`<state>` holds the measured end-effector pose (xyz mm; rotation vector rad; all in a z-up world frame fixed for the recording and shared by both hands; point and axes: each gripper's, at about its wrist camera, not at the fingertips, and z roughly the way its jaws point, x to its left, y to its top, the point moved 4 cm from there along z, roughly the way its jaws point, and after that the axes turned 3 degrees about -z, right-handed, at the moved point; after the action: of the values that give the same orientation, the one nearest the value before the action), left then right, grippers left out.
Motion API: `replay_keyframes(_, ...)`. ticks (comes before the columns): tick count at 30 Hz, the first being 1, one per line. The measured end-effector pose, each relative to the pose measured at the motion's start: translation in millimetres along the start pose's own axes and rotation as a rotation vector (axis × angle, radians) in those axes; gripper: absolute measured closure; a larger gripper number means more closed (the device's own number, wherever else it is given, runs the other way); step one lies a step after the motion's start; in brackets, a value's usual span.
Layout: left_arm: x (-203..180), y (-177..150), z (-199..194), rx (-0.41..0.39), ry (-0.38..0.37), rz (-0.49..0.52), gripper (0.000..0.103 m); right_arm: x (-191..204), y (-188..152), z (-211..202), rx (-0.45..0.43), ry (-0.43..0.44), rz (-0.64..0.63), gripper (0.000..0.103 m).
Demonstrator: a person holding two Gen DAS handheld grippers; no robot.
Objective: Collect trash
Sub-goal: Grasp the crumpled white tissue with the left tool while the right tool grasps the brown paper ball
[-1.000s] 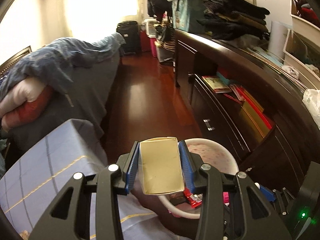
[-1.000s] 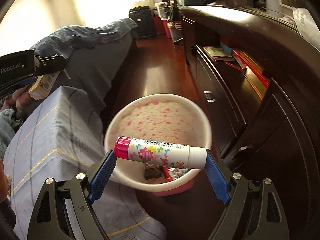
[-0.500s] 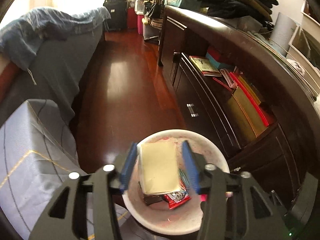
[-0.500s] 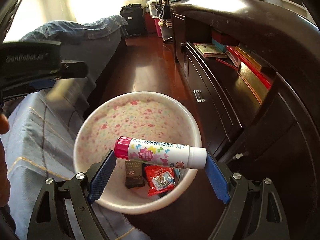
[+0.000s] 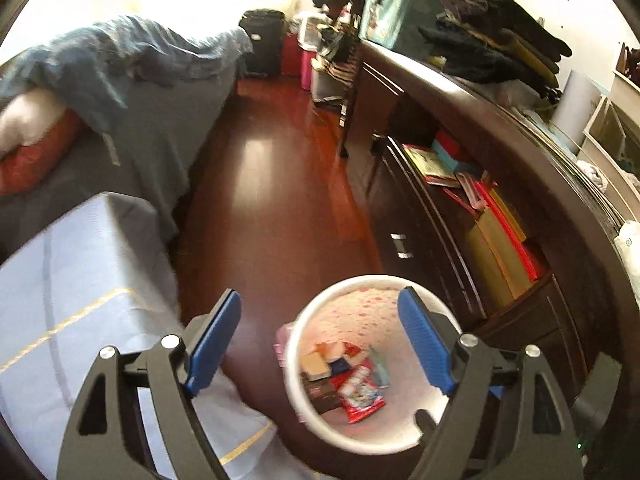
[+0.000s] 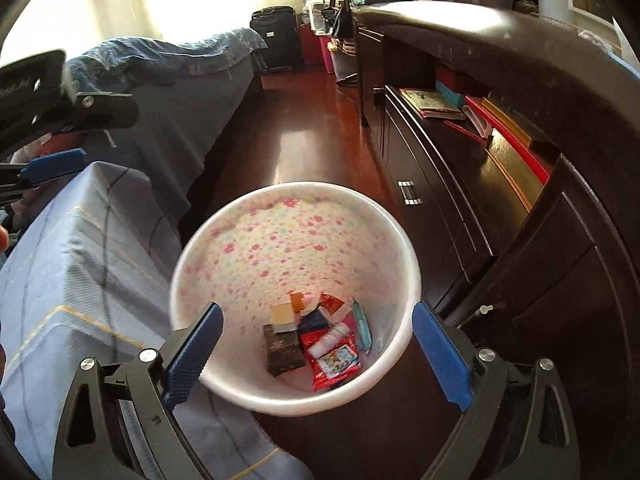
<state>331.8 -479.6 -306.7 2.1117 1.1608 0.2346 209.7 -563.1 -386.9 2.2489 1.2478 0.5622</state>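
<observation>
A white bin with a pink flower pattern [image 6: 280,236] stands on the dark wood floor between the bed and the dresser; it also shows in the left wrist view [image 5: 360,304]. Several pieces of trash lie at its bottom: a tan box [image 6: 283,314], a dark box [image 6: 283,350], a red wrapper [image 6: 334,362] and a white glue stick [image 6: 330,336]. My right gripper [image 6: 316,354] is open and empty just above the bin's near rim. My left gripper [image 5: 320,348] is open and empty, above the bin's left side; it also shows at the far left of the right wrist view [image 6: 52,168].
A bed with a light blue checked cover [image 6: 72,264] lies to the left, a grey-blue blanket [image 5: 132,60] further back. A dark dresser [image 6: 540,208] with books on an open shelf [image 5: 480,208] runs along the right. Suitcases [image 5: 262,40] stand at the far end.
Both grippers opened. The tan box dropped from the left one and the glue stick from the right one into the bin. The left gripper pulled back and to the left.
</observation>
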Motion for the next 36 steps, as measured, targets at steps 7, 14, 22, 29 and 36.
replay_keyframes(7, 56, -11, -75, -0.084, 0.122, -0.077, 0.013, 41, -2, -38, -0.014, 0.064, -0.065, 0.005)
replay_keyframes(14, 136, -51, -142, -0.124, 0.283, -0.212, 0.012, 113, -12, -73, -0.029, 0.189, -0.203, 0.004)
replay_keyframes(22, 256, -133, -217, -0.153, 0.535, -0.502, 0.012, 189, -33, -91, -0.008, 0.296, -0.356, 0.004)
replay_keyframes(29, 343, -197, -264, -0.169, 0.748, -0.773, 0.012, 241, -54, -109, -0.009, 0.368, -0.462, 0.004)
replay_keyframes(36, 380, -220, -255, -0.106, 0.684, -0.929, 0.011, 270, -66, -119, -0.007, 0.382, -0.52, 0.004)
